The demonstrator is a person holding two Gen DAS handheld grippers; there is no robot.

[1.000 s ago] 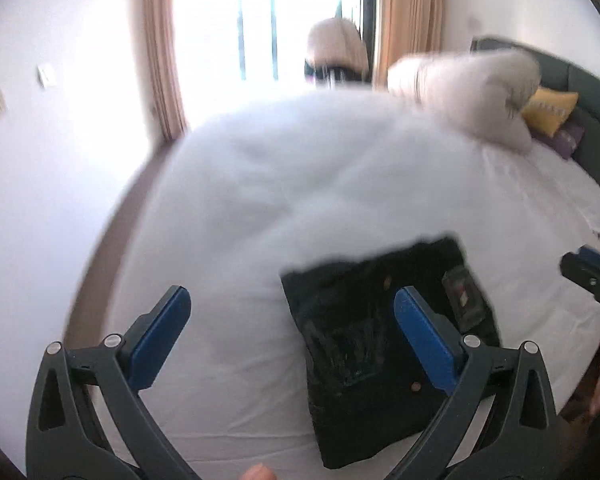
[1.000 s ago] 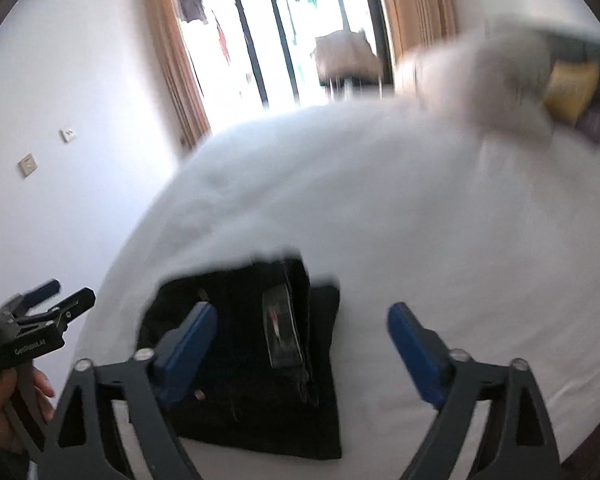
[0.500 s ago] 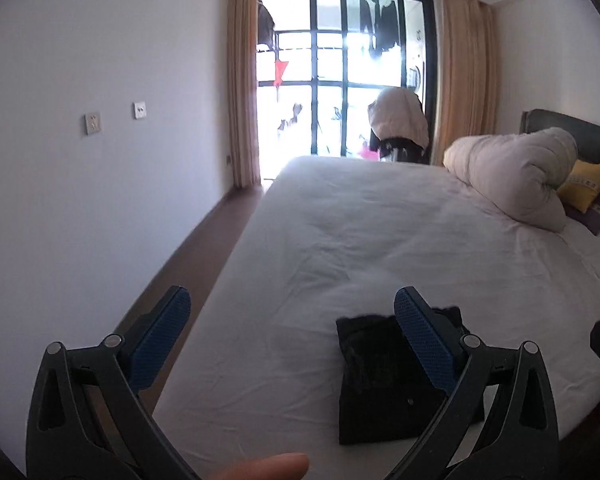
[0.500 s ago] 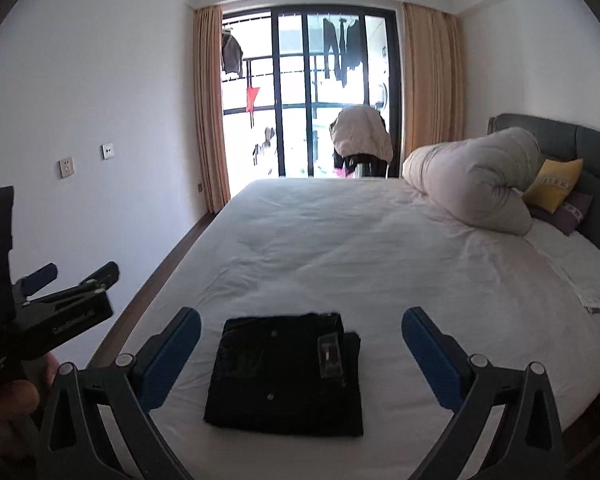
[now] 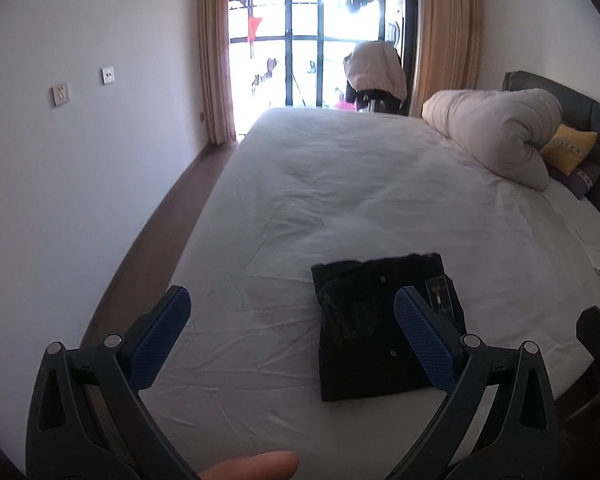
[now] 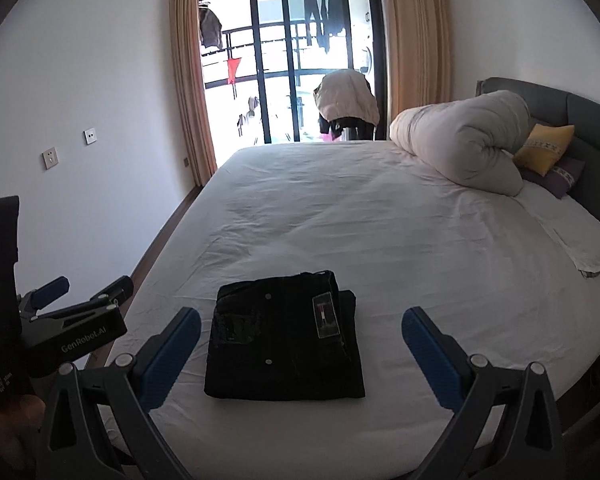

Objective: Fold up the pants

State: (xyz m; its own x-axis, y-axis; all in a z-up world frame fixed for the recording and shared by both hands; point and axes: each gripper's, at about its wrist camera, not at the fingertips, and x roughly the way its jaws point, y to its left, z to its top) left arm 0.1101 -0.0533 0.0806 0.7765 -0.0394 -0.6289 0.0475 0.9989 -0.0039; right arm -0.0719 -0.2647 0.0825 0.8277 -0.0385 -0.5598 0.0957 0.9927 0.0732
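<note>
The black pants (image 6: 286, 340) lie folded into a flat rectangle on the white bed (image 6: 360, 216), near its front edge, with a label patch on top. They also show in the left wrist view (image 5: 380, 328), right of centre. My right gripper (image 6: 300, 340) is open and empty, held back from and above the pants. My left gripper (image 5: 292, 324) is open and empty, off to the left of the pants; it shows from the side in the right wrist view (image 6: 80, 292).
A rolled beige duvet (image 6: 460, 144) and yellow pillow (image 6: 544, 148) lie at the bed's far right by a dark headboard (image 6: 580, 116). A glass balcony door (image 6: 292, 64) stands behind. Wooden floor (image 5: 160, 240) and a white wall run along the left.
Both grippers have pulled back and up from the pants, so the pants look smaller and the whole room shows. The motion blur is gone. The pants lie unmoved.
</note>
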